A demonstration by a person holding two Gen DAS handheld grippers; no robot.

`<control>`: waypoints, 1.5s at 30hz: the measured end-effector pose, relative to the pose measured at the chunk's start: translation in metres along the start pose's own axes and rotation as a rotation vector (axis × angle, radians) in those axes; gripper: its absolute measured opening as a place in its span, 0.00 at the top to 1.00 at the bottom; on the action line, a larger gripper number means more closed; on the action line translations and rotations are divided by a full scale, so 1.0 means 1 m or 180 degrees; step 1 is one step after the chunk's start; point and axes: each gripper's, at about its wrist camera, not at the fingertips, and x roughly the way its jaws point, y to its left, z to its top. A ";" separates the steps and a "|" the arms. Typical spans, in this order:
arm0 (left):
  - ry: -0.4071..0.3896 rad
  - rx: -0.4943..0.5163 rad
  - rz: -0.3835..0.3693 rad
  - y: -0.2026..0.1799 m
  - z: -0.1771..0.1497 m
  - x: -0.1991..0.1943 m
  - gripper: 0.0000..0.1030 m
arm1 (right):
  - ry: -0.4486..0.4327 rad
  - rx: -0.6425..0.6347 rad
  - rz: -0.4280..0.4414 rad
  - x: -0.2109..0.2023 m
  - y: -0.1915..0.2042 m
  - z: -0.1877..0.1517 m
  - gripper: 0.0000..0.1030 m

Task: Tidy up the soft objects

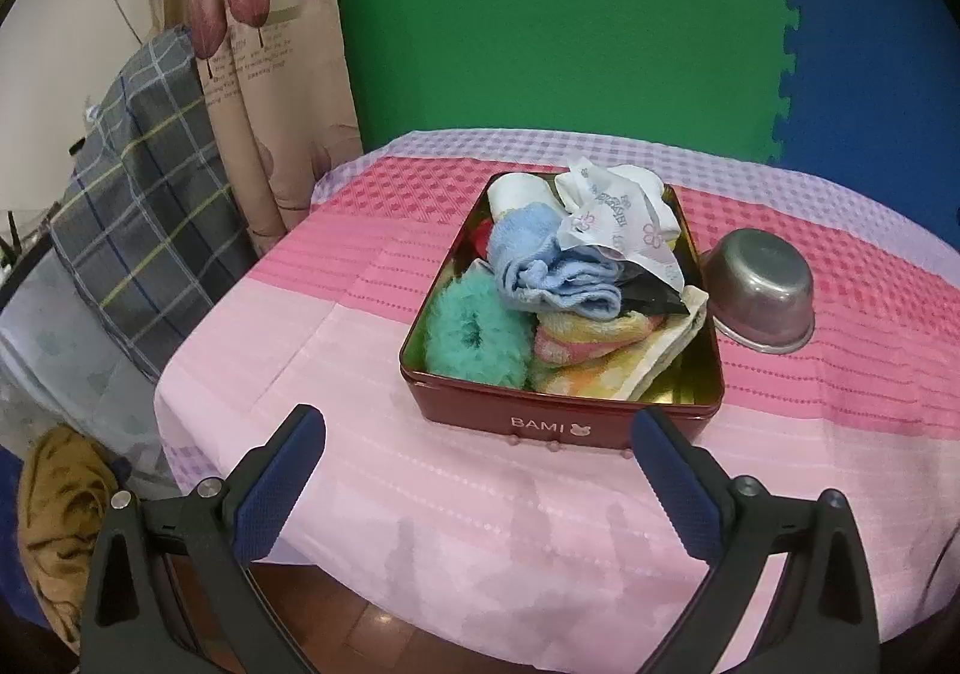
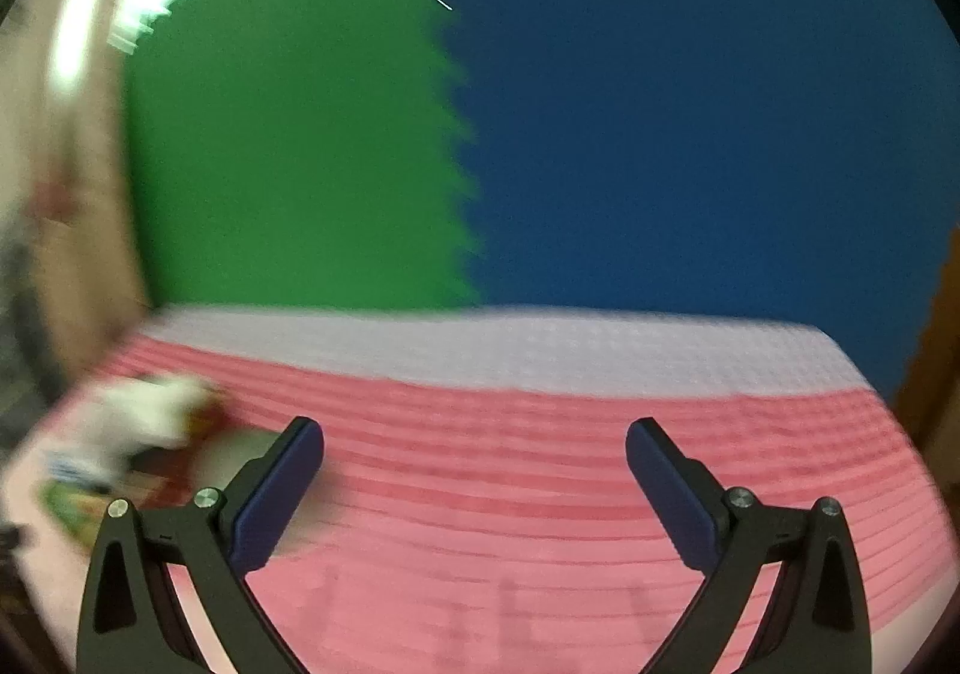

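Observation:
A red tin (image 1: 558, 425) marked BAMI stands on the pink tablecloth, full of soft things: a teal fluffy scrunchie (image 1: 474, 338), a blue cloth (image 1: 549, 266), a yellow-pink striped towel (image 1: 600, 344), a white printed cloth (image 1: 618, 218) and a white roll (image 1: 519, 191). My left gripper (image 1: 477, 431) is open and empty, just in front of the tin. My right gripper (image 2: 474, 443) is open and empty over the tablecloth; its view is blurred. The tin shows as a smear at that view's left (image 2: 150, 434).
A steel bowl (image 1: 759, 290) lies tipped against the tin's right side. The pink and lilac tablecloth (image 1: 360, 434) covers the table. A plaid cushion (image 1: 144, 206) and curtain (image 1: 264, 62) are left of the table. Green and blue foam mats (image 1: 540, 14) stand behind.

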 end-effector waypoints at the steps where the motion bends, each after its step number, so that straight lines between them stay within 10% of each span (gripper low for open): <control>1: 0.0013 -0.0026 -0.0025 0.002 0.000 0.000 0.01 | 0.0014 -0.0048 0.0089 -0.008 0.018 -0.006 0.00; 10: -0.0045 -0.0115 -0.0168 0.006 -0.001 -0.011 0.01 | 0.0339 -0.0570 0.0388 -0.041 0.129 -0.034 0.00; 45: -0.0067 0.0019 -0.0490 -0.018 -0.008 -0.020 0.02 | 0.0524 -0.0341 0.0402 -0.074 0.062 -0.055 0.00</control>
